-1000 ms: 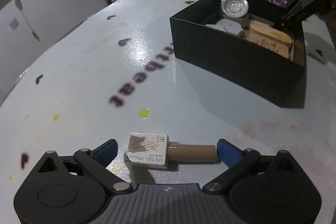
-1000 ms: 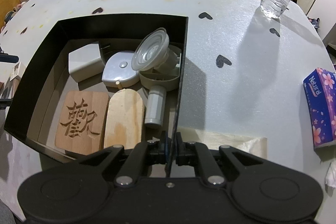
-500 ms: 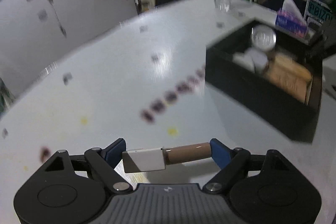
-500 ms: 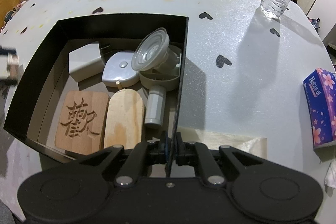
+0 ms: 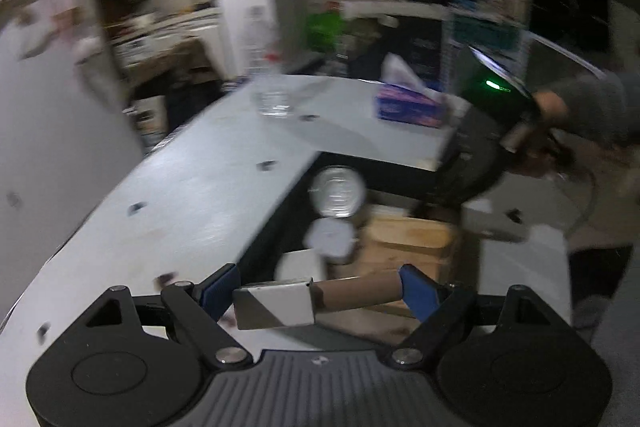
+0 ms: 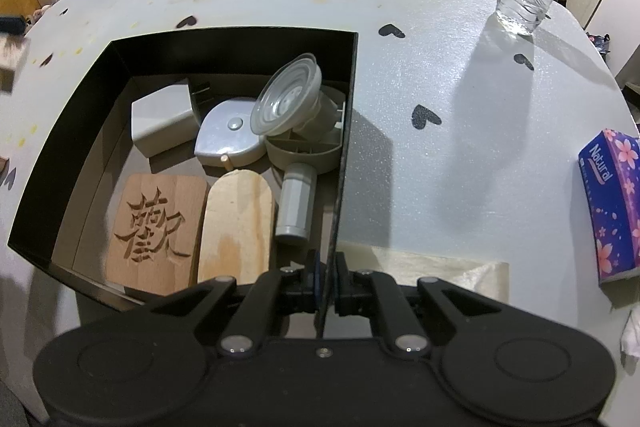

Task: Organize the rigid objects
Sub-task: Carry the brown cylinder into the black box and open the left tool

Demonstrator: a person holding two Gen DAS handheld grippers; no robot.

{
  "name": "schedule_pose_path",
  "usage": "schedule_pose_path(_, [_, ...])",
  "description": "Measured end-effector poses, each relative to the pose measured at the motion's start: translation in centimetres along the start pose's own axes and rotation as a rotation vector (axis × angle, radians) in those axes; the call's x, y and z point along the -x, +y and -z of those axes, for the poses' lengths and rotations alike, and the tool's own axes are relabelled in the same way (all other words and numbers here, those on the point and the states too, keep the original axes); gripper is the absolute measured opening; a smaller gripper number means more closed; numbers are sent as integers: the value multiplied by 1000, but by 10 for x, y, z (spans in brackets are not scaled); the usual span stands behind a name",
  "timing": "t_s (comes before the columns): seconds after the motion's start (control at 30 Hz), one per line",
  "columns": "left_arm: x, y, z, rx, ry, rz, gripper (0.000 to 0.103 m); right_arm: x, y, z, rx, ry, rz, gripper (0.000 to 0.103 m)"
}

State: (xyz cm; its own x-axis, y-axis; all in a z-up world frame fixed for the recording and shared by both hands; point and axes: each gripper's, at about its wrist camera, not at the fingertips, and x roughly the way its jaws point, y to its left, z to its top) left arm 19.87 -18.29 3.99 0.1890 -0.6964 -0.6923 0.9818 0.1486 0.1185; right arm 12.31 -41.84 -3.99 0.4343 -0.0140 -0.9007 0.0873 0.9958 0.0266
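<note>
Two tools share one job: the right tool (image 6: 326, 285) is clamped on the near wall of the black box (image 6: 224, 41), apparently to steady it on the bench (image 6: 460, 75), while the left tool (image 5: 316, 289) grips a small bottle (image 5: 312, 301) end to end, its white carton against one blue pad and brown cap against the other. Carried crosswise between the fingers, the bottle hangs above the box's edge, over the white block (image 5: 300, 267) and wooden boards (image 5: 404, 239) already inside, likely headed for a free spot there.
</note>
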Motion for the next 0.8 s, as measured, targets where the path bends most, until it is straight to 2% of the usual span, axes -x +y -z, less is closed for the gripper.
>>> schedule_pose_path(0.17, [-28,-23,-3,-98,55,105,86,0,0,0,2,1,0,8])
schedule_pose_path(0.33, [-48,-25,-3,-134,78,161,86,0,-1,0,-1,0,-4,8])
schedule_pose_path(0.57, [-62,-15,1,-90,116,229,87,0,-3,1,-3,-2,-8,8])
schedule_pose_path(0.67, [-62,-9,2,-19,136,222,98,0,-3,1,-5,-3,-11,9])
schedule_pose_path(0.8, [-59,-4,3,33,152,242,99,1,-3,1,-5,-2,-14,9])
